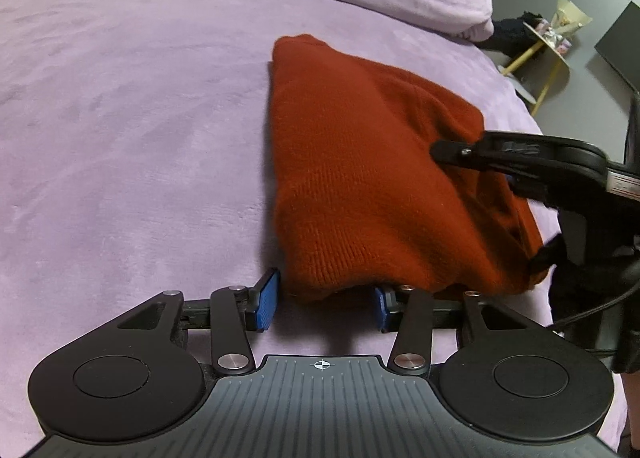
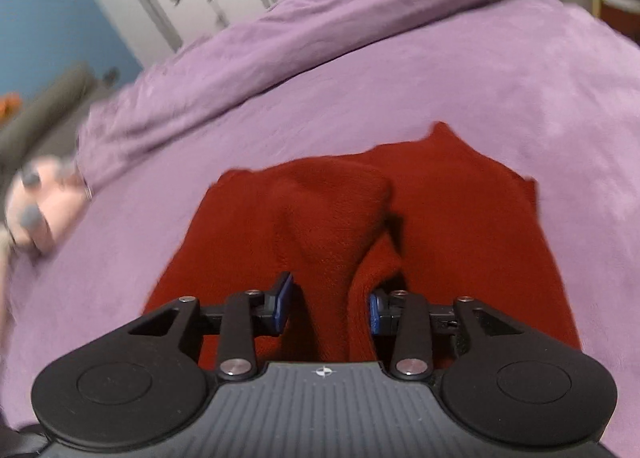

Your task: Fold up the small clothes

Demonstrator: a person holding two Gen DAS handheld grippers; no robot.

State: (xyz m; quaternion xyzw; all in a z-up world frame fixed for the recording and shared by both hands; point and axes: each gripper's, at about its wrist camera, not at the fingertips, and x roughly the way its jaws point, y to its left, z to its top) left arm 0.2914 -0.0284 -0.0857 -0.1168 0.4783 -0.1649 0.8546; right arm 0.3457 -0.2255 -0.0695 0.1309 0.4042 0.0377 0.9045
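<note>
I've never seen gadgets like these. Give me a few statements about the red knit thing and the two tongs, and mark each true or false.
1. The red knit garment lies on a purple bed cover. True.
2. The left tongs are clamped shut on bare bedding. False: their blue pads stand apart at the garment's near edge.
3. The right tongs have a raised fold of the garment between their pads. True, though the pads stand apart.
4. The garment is spread out completely flat. False: it is bunched and folded over itself.
5. A yellow-legged side table stands beyond the bed. True.
</note>
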